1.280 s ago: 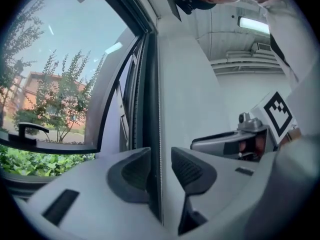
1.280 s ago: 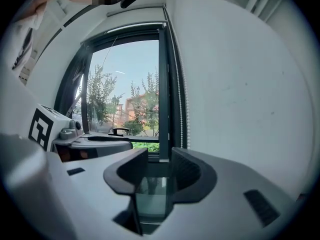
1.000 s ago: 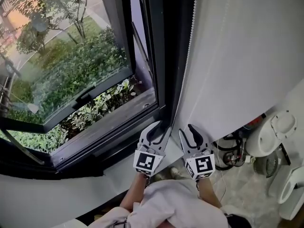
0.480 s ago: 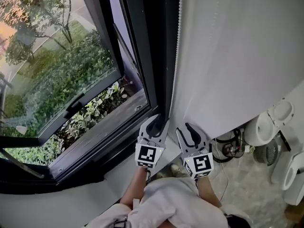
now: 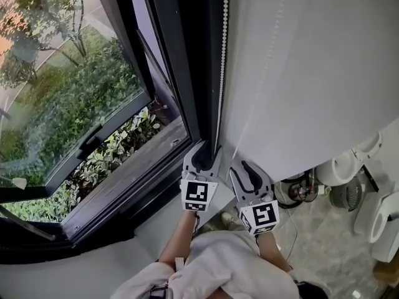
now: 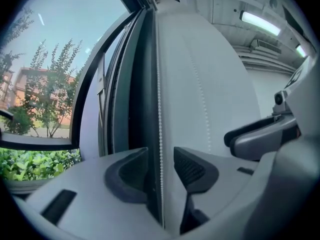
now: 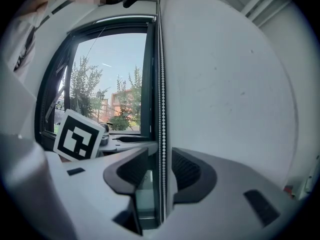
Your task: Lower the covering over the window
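Window frame (image 5: 187, 73): left of the blind.
Blind (image 5: 299, 73): right of the frame.
Bead chain (image 5: 219, 73): between frame and blind, along the blind's left edge.
Left gripper (image 5: 206, 153): at the chain's lower part; fingers, just opened wider, either side of the chain, not pressing it.
Right gripper (image 5: 242, 170): just right of the left one, before the blind.
Shrubs (image 5: 81, 104): outside, beyond the frame.

Top of the head view: the white roller blind (image 5: 299, 73) and the white beaded cord (image 5: 221, 73) both run out of the picture above the two tools, so their upper ends are cut off. The cord's lower end vanishes behind the left gripper (image 5: 204, 153), whose jaws have just been opening with the cord between them. In each gripper view that tool's own pale body covers the cord's lower run. To the right of the right gripper (image 5: 243, 170), dark looped objects (image 5: 298, 190) under the blind's hem are too small to identify. The white rounded appliances (image 5: 380, 220) beyond them are cropped by the right edge.
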The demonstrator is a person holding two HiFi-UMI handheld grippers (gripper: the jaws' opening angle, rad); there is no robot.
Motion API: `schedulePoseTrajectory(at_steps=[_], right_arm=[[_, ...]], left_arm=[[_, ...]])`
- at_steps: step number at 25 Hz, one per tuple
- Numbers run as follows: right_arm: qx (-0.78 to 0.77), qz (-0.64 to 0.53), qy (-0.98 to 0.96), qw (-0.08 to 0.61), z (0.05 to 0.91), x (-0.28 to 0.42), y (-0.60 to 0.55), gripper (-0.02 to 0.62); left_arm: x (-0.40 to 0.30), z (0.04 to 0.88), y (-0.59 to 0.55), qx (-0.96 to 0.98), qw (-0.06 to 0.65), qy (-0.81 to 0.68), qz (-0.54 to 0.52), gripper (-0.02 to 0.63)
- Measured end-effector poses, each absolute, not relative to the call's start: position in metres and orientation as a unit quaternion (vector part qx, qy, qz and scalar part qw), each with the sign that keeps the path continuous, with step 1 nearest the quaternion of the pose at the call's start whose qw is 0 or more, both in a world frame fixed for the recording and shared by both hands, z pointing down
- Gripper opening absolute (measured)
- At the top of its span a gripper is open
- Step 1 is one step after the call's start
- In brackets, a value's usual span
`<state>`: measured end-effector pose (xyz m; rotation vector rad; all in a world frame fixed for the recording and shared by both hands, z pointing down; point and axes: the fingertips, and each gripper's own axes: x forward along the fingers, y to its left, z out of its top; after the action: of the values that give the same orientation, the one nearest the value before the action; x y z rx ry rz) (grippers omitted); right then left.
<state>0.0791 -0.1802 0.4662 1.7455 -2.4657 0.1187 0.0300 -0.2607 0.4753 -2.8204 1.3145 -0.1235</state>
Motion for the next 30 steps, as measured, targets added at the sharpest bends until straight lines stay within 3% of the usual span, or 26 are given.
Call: schedulePoseTrajectory(at_steps=[16,19,30], right_arm=[[0.573,0.039,-0.816,0.060,0.466,0.082,-0.175,0.146],[0.575,0.040,-0.815,0.060,0.465,0.084,-0.172,0.146],[0.568,0.033,-0.820,0.056,0.459,0.081,-0.157,0.146]], left_arm=[[0.035,0.486,-0.288,-0.872,0.030,0.484,-0.065,0.176],[0.031,0.487,-0.290,-0.862,0.037,0.501,-0.070,0.122],[0.029,0.488,-0.275,-0.883,0.006,0.466,-0.055,0.018]])
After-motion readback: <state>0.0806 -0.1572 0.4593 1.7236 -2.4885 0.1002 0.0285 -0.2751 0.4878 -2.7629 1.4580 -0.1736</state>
